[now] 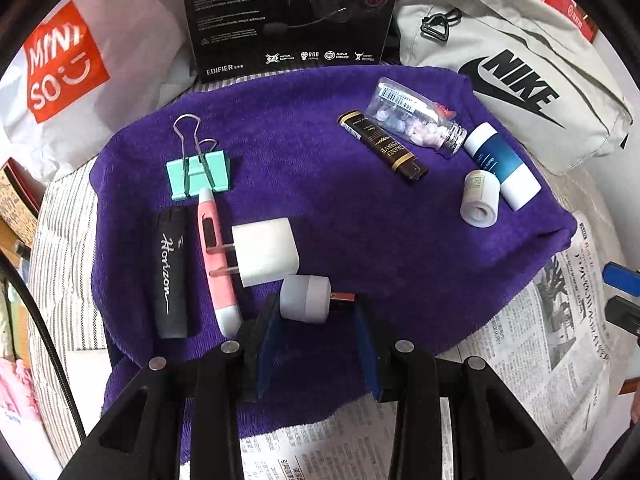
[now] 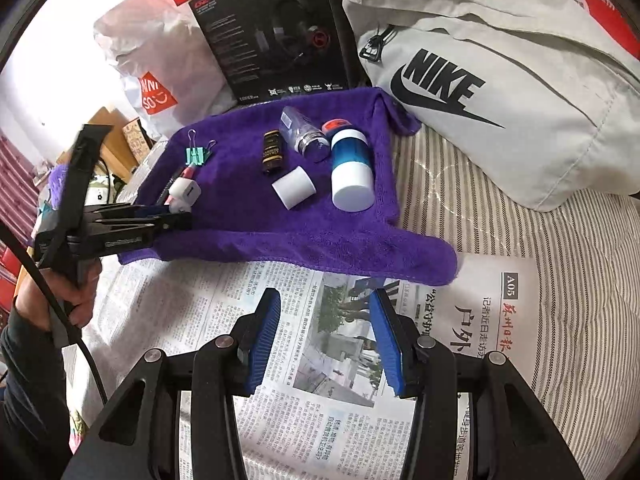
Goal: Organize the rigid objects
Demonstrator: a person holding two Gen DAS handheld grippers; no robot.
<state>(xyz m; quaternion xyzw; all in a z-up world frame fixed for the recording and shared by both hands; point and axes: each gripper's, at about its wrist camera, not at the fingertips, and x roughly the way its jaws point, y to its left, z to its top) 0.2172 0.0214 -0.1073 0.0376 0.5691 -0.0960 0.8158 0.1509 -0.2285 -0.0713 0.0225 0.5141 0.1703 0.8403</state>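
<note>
Your left gripper [image 1: 316, 316] has its fingers spread around the small USB light [image 1: 305, 298], white cap left, plug right, long axis crosswise between the pads; no visible squeeze yet. Just beyond sit the white charger [image 1: 267, 251], pink pen [image 1: 216, 256] and black tube [image 1: 173, 272], tight together on the purple towel [image 1: 320, 184]. Your right gripper [image 2: 326, 336] hangs wide open over newspaper [image 2: 328, 420], well apart from it all.
</note>
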